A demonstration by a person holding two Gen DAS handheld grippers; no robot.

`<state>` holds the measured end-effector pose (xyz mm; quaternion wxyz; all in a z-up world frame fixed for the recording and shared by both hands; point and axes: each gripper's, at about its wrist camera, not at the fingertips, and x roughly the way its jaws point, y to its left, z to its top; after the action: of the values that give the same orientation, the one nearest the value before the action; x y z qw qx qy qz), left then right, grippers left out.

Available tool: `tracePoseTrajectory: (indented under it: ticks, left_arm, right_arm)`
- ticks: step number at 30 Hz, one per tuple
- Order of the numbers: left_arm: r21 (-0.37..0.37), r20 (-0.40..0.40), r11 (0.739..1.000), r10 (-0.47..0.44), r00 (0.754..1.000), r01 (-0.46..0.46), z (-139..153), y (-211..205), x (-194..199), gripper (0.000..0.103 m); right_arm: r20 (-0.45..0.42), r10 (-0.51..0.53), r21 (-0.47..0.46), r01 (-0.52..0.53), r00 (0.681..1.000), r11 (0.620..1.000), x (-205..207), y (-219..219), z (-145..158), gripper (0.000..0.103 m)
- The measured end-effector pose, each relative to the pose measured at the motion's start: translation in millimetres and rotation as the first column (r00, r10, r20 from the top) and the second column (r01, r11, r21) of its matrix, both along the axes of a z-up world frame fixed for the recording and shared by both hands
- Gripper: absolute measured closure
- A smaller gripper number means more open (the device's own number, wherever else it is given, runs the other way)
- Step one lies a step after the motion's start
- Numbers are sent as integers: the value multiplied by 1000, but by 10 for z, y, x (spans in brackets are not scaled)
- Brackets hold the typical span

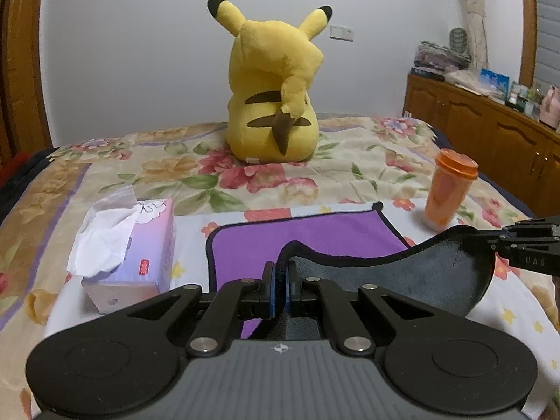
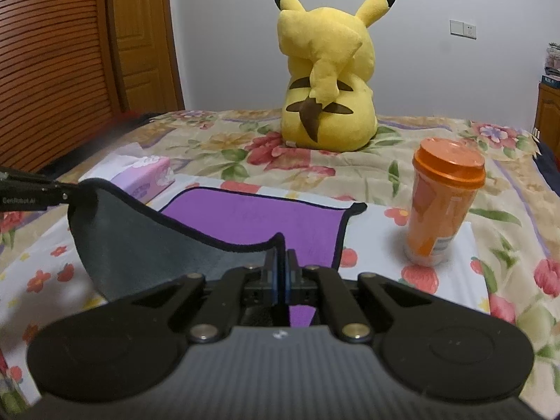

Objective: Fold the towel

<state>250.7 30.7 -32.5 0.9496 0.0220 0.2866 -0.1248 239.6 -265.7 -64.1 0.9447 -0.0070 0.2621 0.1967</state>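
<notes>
Left claw (image 1: 280, 276) pinches one near corner of the towel (image 1: 308, 234), right claw (image 2: 281, 262) the other; both corners are lifted, grey underside showing, while the purple far half lies flat on the floral bed (image 1: 350, 161). "GenRobot.AI" reads on the left claw in the right view. Beside the towel: tissue box (image 1: 140, 245) left, orange cup (image 2: 442, 203) right, yellow plush (image 1: 273, 87) behind.
</notes>
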Motion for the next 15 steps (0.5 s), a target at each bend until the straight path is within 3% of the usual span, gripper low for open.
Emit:
tracePoseTrajectory:
  ticks: [15]
  left_arm:
    - [9,54,996,90,994,-91,1,57,391,95]
  right_arm:
    - [80,33,-2,-33,996,999,432,-8,48,99]
